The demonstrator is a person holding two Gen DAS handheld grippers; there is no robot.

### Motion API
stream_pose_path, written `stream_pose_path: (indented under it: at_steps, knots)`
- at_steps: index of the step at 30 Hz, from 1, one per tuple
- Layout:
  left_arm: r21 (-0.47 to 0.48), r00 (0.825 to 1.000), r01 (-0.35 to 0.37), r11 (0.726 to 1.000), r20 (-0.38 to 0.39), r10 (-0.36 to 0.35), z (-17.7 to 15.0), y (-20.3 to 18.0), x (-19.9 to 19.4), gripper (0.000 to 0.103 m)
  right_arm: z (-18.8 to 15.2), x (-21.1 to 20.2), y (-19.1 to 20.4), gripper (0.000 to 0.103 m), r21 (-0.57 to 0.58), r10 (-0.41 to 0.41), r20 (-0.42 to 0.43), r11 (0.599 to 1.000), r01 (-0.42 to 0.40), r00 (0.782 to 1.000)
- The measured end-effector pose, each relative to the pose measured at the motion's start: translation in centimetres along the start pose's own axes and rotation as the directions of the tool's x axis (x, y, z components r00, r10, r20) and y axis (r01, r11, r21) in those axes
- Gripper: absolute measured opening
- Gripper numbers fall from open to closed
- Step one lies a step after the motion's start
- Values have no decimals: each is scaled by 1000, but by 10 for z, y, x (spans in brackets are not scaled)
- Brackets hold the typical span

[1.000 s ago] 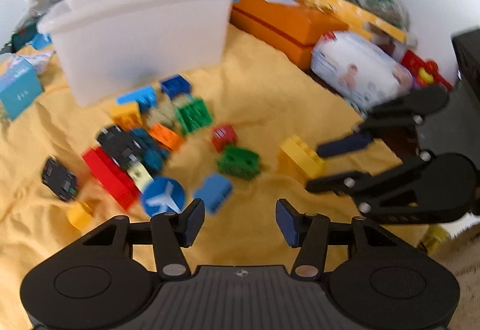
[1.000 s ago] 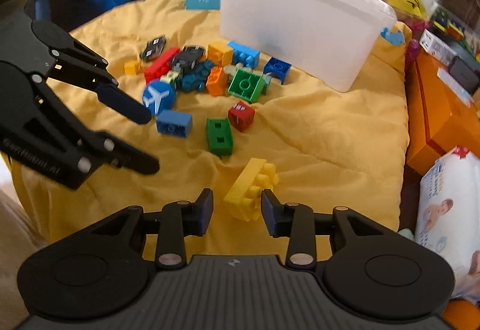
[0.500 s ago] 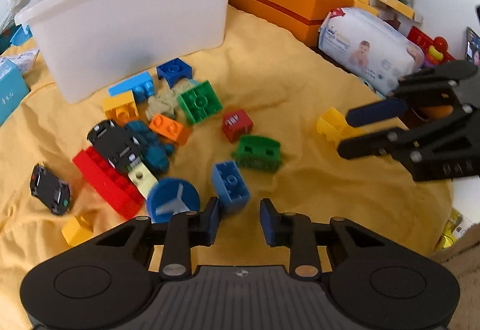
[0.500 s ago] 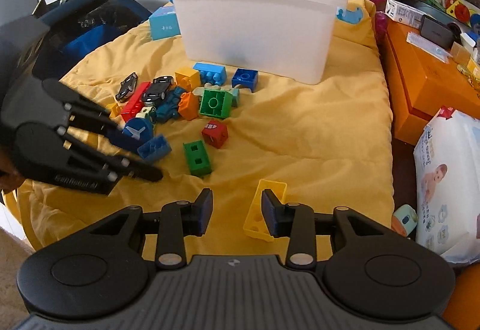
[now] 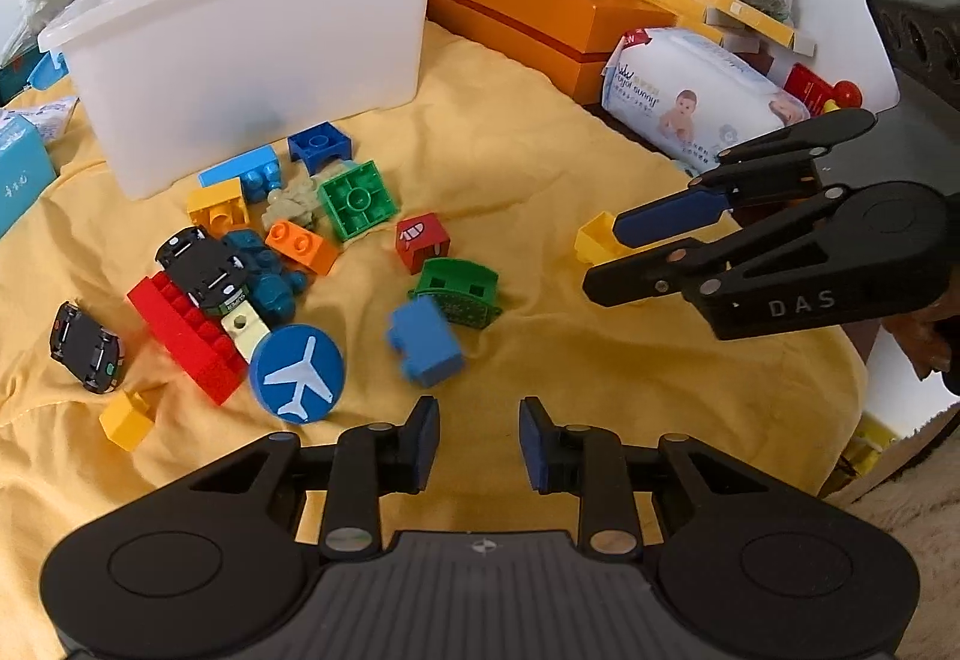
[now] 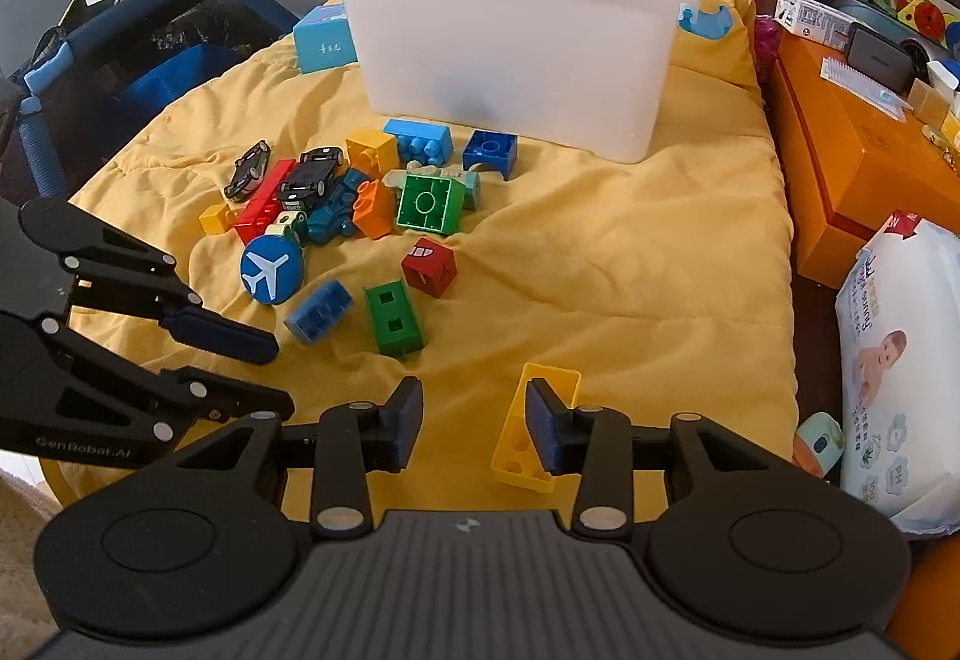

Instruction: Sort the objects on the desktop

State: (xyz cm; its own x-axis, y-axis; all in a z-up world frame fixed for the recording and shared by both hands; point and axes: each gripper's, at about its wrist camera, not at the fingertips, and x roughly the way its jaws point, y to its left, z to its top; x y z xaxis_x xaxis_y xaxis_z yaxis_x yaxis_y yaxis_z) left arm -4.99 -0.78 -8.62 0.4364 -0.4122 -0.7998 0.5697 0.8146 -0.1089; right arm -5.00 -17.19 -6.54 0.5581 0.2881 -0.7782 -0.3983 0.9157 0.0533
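Toy bricks lie scattered on a yellow cloth [image 5: 540, 168] in front of a white plastic bin [image 5: 252, 48], also in the right wrist view [image 6: 510, 42]. My left gripper [image 5: 477, 444] is open and empty, just short of a light blue brick [image 5: 423, 342] and a round blue airplane disc [image 5: 297, 372]. My right gripper [image 6: 474, 429] is open; a hollow yellow brick [image 6: 534, 432] lies on the cloth at its right finger, ungripped. That brick [image 5: 594, 240] shows behind the right gripper [image 5: 654, 246] in the left view.
A green brick [image 6: 393, 318], a red cube [image 6: 429, 267], toy cars [image 5: 201, 264] and more bricks crowd near the bin. An orange box [image 5: 540, 12] and a wipes pack [image 5: 690, 102] sit to the right. A dark bag [image 6: 138, 54] is at the left.
The left gripper opened wider and drew back from the light blue brick. The right gripper opened wider too; the yellow brick stayed by its right finger.
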Motion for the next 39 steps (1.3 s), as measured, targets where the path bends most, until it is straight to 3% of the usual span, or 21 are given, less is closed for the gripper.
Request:
stream_pose_path:
  at_steps: [21,32,39]
  knots:
    - [-139,999,-18,990,40,24,6,16,-10,33,-1,-2,-5,46,16,-14,7,1000,14,1000]
    - [-143,998,-49,989,18,52,10,22,-2,34,-2,-4,-11,42,38,-39,16,999,38,999]
    - [-178,1000,-2,984,17,5,20,26,6,34,0,-4,-13,39,57,-55,14,997,54,998]
